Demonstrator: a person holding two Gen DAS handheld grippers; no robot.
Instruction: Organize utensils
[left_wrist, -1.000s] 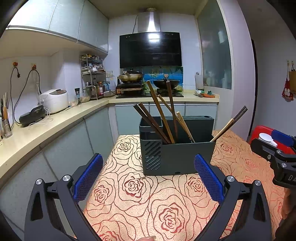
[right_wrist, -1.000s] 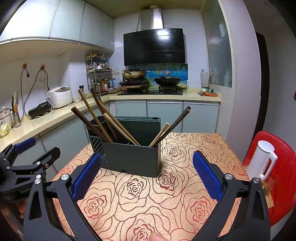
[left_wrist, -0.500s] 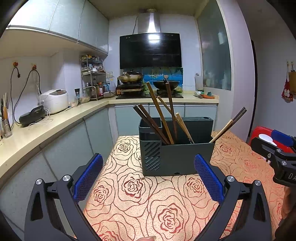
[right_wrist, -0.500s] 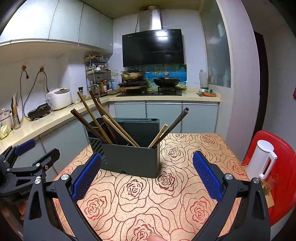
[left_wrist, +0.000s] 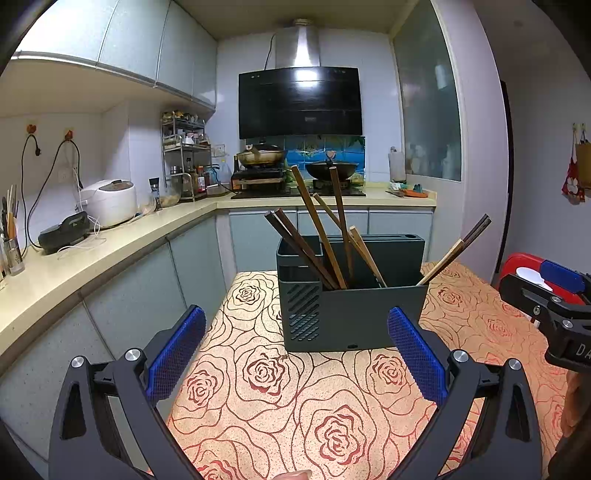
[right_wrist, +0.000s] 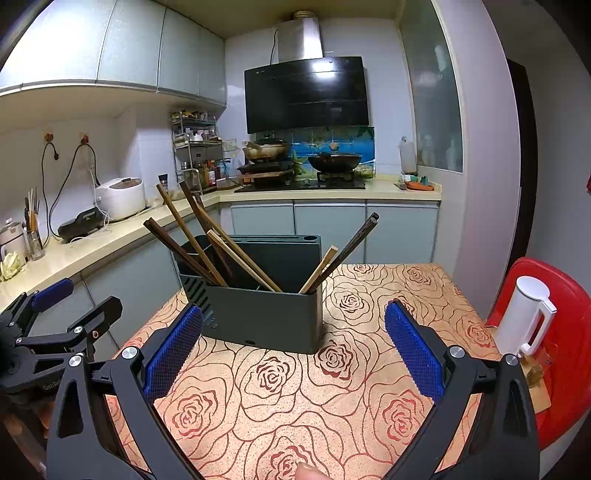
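Little was moved since earlier: both hand-held grippers, left (left_wrist: 295, 349) and right (right_wrist: 293, 343), were held released, utensil holder (left_wrist: 351, 314) at 12 o'clock on the tabletop (left_wrist: 280, 406).

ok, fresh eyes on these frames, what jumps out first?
The dark holder mid-table on the rose-print cloth, chopsticks fanning out of it at all angles. Both grippers, left and right, sit open and empty short of it. At right, a white kettle stands on a red chair.
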